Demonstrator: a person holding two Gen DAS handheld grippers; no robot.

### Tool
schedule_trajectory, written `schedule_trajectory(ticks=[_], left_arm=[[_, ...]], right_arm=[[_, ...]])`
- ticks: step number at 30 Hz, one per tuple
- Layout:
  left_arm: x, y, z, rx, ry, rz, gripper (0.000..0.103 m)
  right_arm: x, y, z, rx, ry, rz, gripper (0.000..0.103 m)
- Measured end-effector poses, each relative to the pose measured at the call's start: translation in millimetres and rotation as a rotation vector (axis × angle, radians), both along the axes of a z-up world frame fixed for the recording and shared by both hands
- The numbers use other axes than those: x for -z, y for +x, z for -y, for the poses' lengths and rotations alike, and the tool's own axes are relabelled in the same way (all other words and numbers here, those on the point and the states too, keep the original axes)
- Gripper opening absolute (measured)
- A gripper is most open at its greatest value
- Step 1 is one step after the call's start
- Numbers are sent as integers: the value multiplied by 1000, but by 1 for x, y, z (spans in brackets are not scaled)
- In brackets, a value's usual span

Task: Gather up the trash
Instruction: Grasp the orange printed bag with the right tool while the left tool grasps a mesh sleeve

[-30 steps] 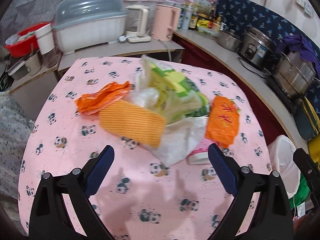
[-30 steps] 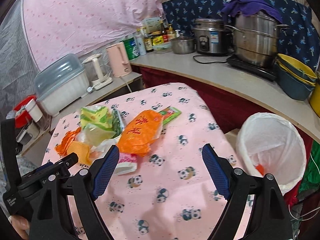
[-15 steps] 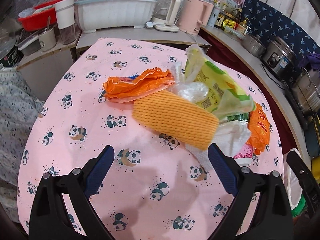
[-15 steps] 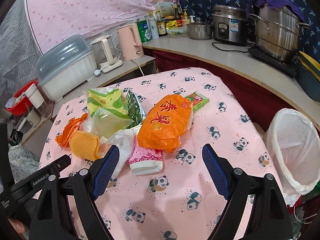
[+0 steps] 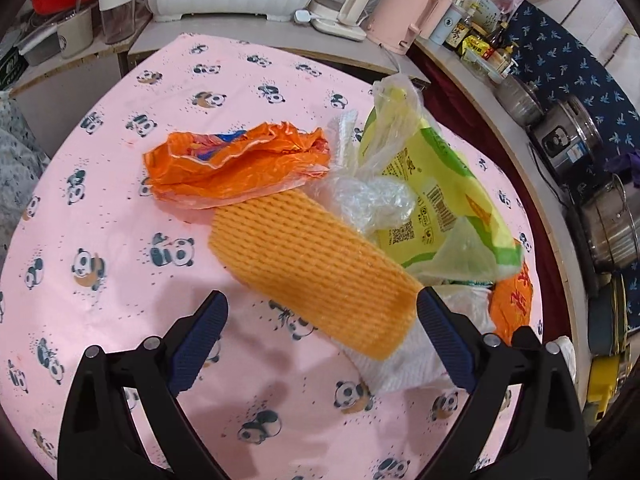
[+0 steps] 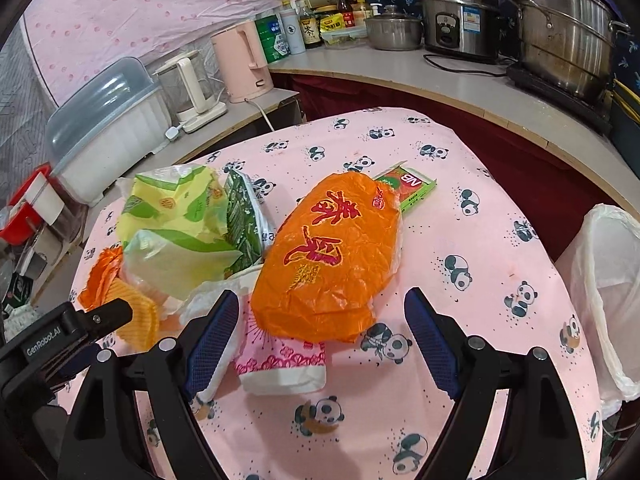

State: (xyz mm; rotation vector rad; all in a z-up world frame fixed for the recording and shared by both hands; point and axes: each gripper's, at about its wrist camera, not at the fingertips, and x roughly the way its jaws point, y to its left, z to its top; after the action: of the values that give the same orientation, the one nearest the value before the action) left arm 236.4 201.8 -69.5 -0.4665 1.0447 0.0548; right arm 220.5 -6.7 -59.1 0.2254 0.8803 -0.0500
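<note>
Above the trash pile (image 5: 360, 216), both grippers' fingers (image 5: 200, 340) (image 6: 212, 340) spread wide, grasping nothing

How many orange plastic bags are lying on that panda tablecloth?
2. One crumpled bag lies at the pile's left end, beside the orange foam net. A bigger printed bag lies at the right end, nearer the bin. More may be buried underneath.
</note>
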Motion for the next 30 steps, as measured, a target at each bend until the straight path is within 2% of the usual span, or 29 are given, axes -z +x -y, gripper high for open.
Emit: schedule_trajectory(ticks=[7,9,10,11,13,15,16,21,30], left_arm=[[25,20,3,-4,-56,-53,88],[28,19,3,5,-69,-52,81],[29,18,2,13,-73,-52,72],[29,16,2,20,-76,-52,68],[29,12,2,34,-86,-48,53],[26,9,3,47,-87,-40,45],[24,5,4,53,-80,-30,38],[7,-14,11,78,-28,28,28],[-23,-50,27,141,-15,98,24]], right_arm=[[18,13,4,9,27,-38,80],[22,13,4,4,41,-43,65],[23,12,5,-1,47,-43,61],[24,11,4,-1,48,-44,55],[24,9,5,-4,57,-43,44],[23,6,5,-5,63,-40,34],[22,4,4,-5,62,-38,33],[14,-8,9,-2,71,-19,26],[-11,-39,26,23,82,39,24]])
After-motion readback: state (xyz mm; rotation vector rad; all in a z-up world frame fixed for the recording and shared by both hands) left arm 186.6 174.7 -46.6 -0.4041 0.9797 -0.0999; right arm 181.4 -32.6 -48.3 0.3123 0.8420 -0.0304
